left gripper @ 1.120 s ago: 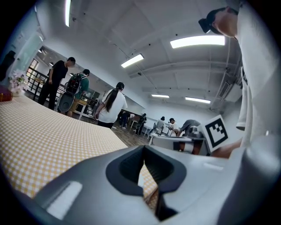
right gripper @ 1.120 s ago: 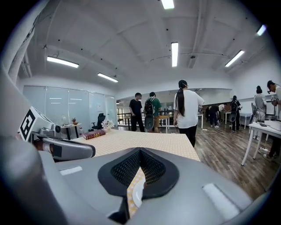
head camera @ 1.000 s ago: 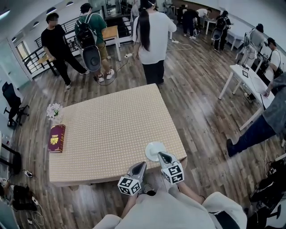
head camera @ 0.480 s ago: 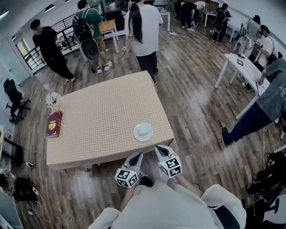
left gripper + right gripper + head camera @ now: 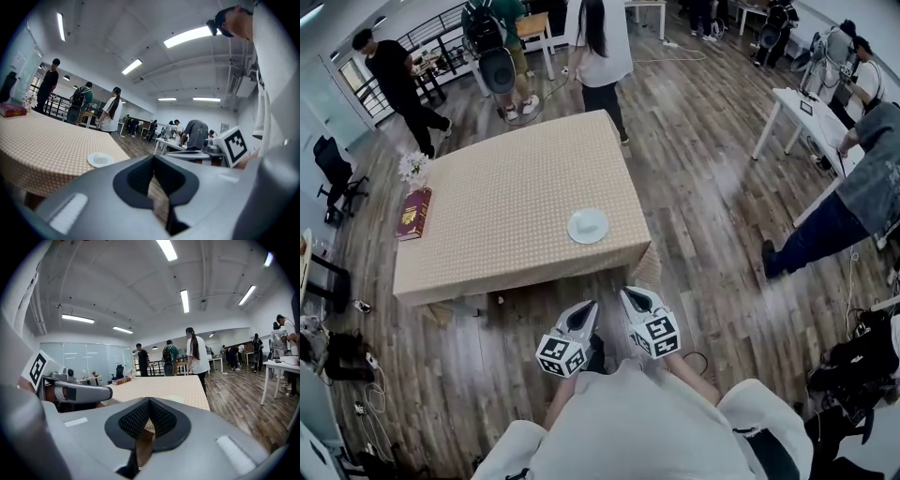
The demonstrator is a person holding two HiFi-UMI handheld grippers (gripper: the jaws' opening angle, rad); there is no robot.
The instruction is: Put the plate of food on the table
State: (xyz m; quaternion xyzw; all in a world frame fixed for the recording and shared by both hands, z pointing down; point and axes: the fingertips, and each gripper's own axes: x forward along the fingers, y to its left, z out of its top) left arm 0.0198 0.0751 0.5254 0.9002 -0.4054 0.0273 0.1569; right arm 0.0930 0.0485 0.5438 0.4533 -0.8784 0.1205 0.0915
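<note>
Your left gripper and your right gripper hang side by side just in front of your chest, over the wooden floor and short of the tan checked table, both pointing toward its near edge. Each gripper has its jaws pressed together at the tips, with nothing caught between them (through the slit lower down, each gripper's own view shows only floorboards). The plate sits flat on the table, near the right-hand near corner as you look down, and well apart from both grippers. Something pale lies in its middle, too small to name. In your left gripper view the plate shows off to the left of the closed jaws, not in line with them. Along the table's left edge lies a red book, and a small bunch of white flowers stands just beyond it. A person in a white top stands at the table's far end. Off to your right, another person bends beside a white desk.
</note>
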